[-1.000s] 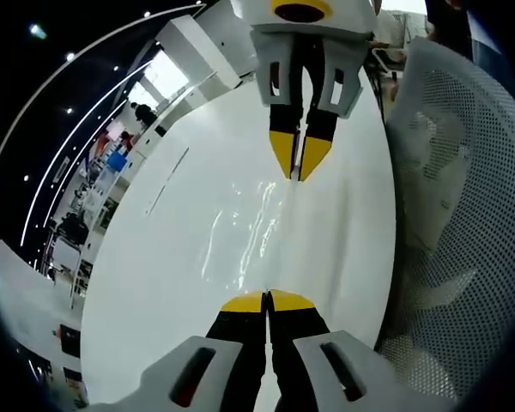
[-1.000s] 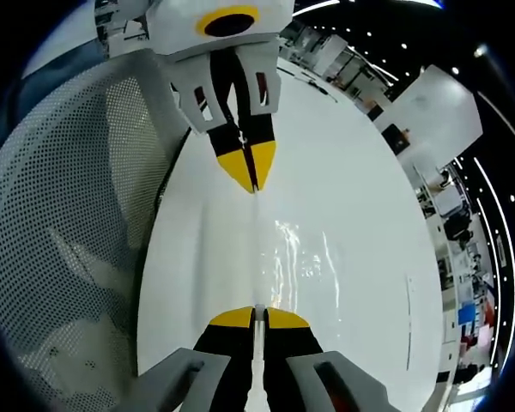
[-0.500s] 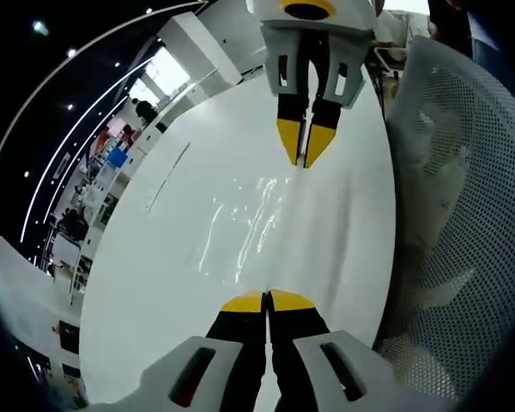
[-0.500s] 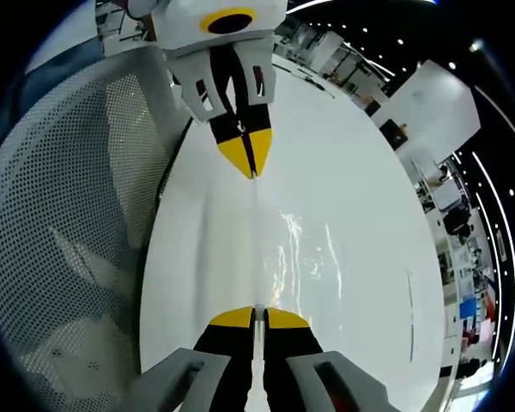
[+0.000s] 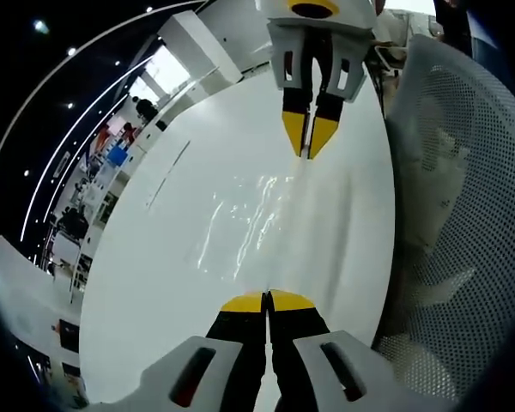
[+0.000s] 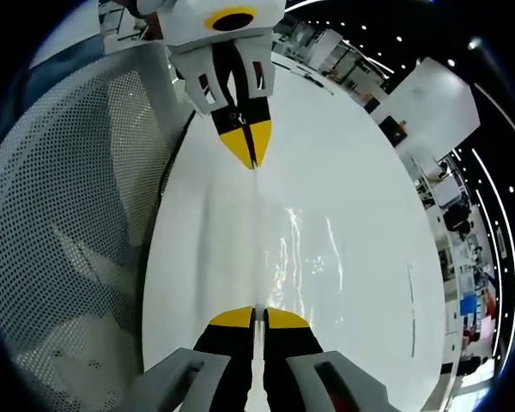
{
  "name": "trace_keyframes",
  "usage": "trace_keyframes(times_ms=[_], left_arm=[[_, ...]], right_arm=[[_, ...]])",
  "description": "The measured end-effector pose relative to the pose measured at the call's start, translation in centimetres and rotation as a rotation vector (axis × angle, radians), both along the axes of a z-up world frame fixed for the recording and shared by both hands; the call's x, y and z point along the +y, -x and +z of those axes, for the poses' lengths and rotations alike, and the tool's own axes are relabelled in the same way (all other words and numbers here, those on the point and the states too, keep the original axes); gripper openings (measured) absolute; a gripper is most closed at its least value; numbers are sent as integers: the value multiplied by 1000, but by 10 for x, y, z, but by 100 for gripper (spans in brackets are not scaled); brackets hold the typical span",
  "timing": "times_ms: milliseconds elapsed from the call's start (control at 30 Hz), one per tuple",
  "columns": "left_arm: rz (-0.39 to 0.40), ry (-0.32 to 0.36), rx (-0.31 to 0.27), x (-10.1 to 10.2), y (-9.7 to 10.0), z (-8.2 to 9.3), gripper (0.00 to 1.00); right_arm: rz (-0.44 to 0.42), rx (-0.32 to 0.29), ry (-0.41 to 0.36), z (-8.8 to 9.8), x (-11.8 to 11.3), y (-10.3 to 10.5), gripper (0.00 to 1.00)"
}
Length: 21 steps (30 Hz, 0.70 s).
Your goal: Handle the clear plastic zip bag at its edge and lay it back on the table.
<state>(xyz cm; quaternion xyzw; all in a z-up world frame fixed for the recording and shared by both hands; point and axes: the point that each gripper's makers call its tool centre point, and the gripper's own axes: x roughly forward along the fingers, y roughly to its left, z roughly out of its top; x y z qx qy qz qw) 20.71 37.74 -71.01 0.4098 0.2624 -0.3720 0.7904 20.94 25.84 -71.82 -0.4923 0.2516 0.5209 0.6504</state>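
The clear plastic zip bag [image 5: 251, 216] stretches between my two grippers just above the white table [image 5: 146, 292], showing mostly as glints and a central crease. In the left gripper view my left gripper [image 5: 266, 300] is shut on the near edge of the bag. Facing it from the top is the right gripper [image 5: 309, 153], with its yellow tips pinched on the far edge. The right gripper view mirrors this: the right gripper [image 6: 257, 315] holds the near edge of the bag [image 6: 299, 251], and the left gripper [image 6: 251, 161] holds the far edge over the table [image 6: 369, 180].
A white mesh chair back [image 5: 451, 215] stands close along one side of the table, also seen as the mesh chair [image 6: 60, 223]. Beyond the table's far edge lies an open room with shelves, desks and ceiling lights.
The two grippers have drawn slightly farther apart, each looking smaller and higher in the other's view. The bag between them lies more stretched. Both stay shut.
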Motion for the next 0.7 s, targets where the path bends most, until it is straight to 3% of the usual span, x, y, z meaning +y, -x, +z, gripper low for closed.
trace_keyframes(times_ms=[700], left_arm=[[9,0,0,4,1,0,0]], right_arm=[[-15,4,0,-2,-4,2,0]])
